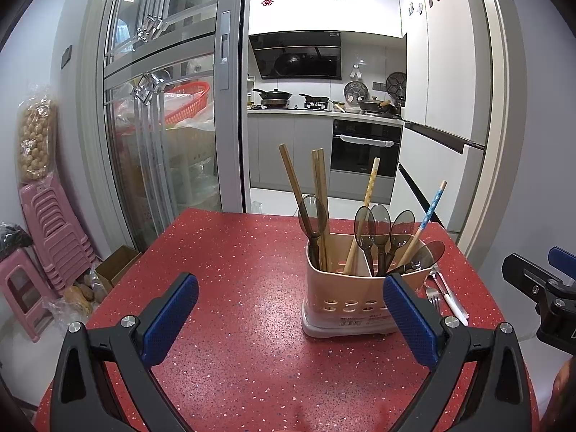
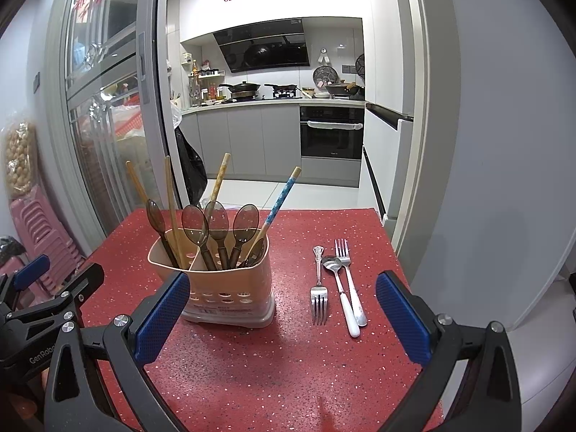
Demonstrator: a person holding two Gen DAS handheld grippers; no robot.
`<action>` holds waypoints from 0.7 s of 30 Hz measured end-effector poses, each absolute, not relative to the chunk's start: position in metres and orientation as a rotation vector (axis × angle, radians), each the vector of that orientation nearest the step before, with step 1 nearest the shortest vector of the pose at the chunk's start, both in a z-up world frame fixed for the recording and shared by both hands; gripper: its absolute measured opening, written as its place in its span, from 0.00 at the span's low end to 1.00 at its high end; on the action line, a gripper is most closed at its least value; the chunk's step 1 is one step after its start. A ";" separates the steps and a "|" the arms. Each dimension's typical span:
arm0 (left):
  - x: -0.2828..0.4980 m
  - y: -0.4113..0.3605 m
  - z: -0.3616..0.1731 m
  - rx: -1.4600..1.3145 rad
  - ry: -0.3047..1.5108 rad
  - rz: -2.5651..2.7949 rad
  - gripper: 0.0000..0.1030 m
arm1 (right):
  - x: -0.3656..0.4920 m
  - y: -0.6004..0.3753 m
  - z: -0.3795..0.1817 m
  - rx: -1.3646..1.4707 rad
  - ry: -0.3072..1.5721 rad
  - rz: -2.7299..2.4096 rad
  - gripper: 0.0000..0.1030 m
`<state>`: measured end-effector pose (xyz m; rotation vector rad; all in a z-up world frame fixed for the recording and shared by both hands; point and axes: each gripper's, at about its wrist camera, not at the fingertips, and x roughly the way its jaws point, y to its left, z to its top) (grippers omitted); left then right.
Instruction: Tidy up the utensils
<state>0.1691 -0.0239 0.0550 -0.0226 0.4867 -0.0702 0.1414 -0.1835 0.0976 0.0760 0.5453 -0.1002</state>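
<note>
A beige two-compartment utensil holder (image 1: 345, 298) (image 2: 223, 288) stands on the red speckled table (image 1: 234, 288) (image 2: 288, 360). It holds several brown plastic spoons (image 2: 216, 223) and chopsticks (image 1: 320, 187). To its right on the table lie a metal fork (image 2: 319, 288), a white-handled spoon (image 2: 340, 288) and a second fork (image 2: 349, 280), side by side. They also show in the left wrist view (image 1: 442, 295). My left gripper (image 1: 288, 309) is open and empty, in front of the holder. My right gripper (image 2: 282, 309) is open and empty, in front of the loose cutlery.
The table's right edge (image 2: 396, 252) lies close to the cutlery. Stacked pink stools (image 1: 46, 223) and a cardboard box (image 1: 115, 262) stand on the floor to the left. A glass sliding door (image 1: 162, 108) and the kitchen doorway are behind the table.
</note>
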 end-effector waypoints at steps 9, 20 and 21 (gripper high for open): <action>0.169 -0.025 0.053 -0.021 0.488 -0.070 1.00 | 0.142 -0.183 0.098 0.076 0.545 -0.099 1.00; 0.169 -0.024 0.053 -0.020 0.488 -0.070 1.00 | 0.142 -0.184 0.098 0.076 0.545 -0.098 1.00; 0.169 -0.025 0.053 -0.021 0.488 -0.070 1.00 | 0.142 -0.184 0.098 0.076 0.545 -0.099 1.00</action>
